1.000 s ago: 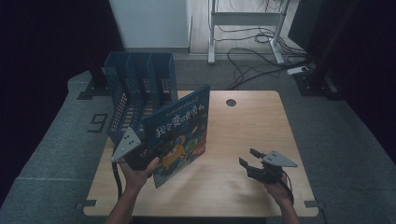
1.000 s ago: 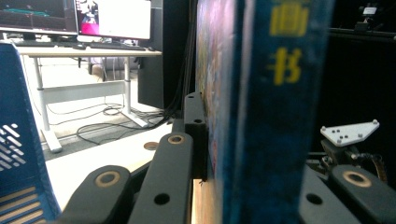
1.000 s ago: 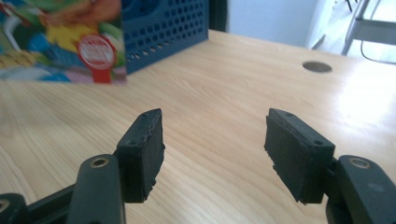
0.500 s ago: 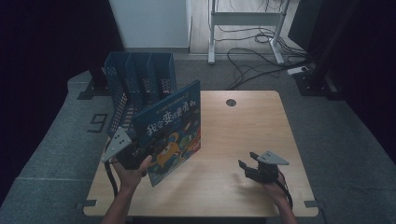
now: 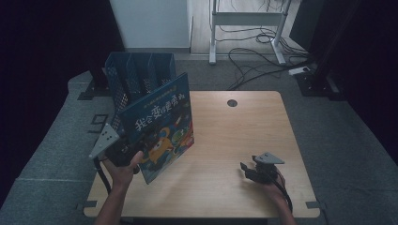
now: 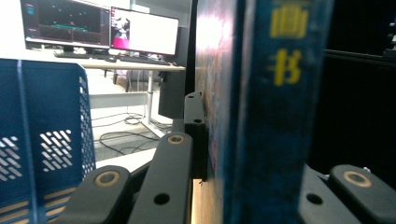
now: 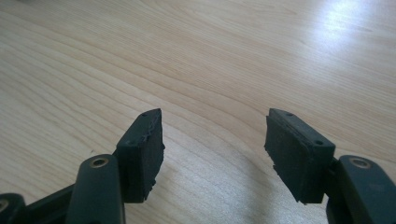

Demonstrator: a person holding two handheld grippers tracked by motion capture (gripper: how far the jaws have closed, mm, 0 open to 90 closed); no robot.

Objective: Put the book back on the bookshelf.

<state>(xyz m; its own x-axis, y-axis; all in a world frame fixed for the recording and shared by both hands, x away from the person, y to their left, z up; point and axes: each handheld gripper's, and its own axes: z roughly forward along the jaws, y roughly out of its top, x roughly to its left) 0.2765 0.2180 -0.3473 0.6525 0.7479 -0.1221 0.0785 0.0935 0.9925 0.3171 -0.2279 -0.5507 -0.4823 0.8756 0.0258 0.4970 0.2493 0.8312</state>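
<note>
The left gripper (image 5: 123,149) is clamped on the blue picture book (image 5: 159,125), held upright and tilted just in front of the blue mesh file rack (image 5: 136,75). Its slots seem to lie up and left of the book. The right gripper (image 5: 257,171) rests released and empty on the wooden table (image 5: 244,122), well apart.

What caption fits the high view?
Left gripper holds a blue picture book beside the file rack.
</note>
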